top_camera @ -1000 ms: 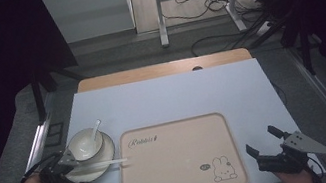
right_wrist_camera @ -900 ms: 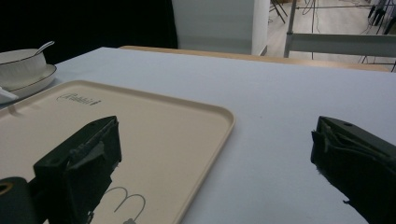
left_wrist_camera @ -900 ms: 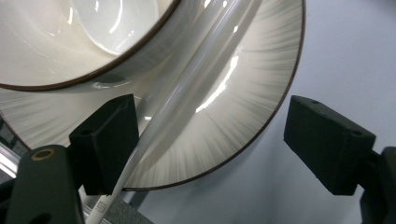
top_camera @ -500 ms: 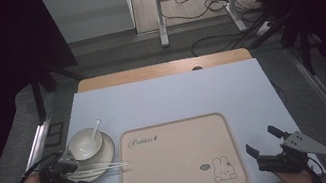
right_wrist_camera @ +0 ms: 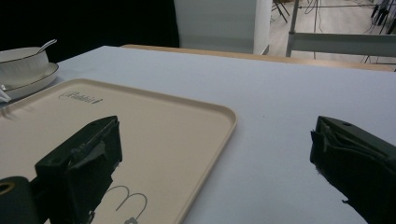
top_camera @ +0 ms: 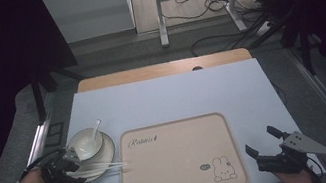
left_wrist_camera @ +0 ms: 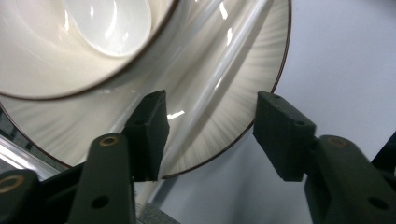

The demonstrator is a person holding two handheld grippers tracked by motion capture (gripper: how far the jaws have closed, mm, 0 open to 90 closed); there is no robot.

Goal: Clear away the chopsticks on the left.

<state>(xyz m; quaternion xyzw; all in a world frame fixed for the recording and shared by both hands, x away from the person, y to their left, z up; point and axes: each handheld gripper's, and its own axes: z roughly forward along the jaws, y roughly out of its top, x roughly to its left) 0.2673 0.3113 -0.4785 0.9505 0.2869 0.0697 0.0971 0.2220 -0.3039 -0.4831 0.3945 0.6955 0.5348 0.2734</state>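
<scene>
L gripper (left_wrist_camera: 208, 135) fingers open, straddling plate (left_wrist_camera: 243, 93) rim w/ chopstick (left_wrist_camera: 210, 88) between; R gripper (top_camera: 269, 150) fingers open beside tray (top_camera: 180, 169)

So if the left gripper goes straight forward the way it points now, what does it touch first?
Most likely the chopsticks lying across the plate, since they run between the open jaws of the left gripper. The bowl sits farther on; depth is hard to judge.
</scene>
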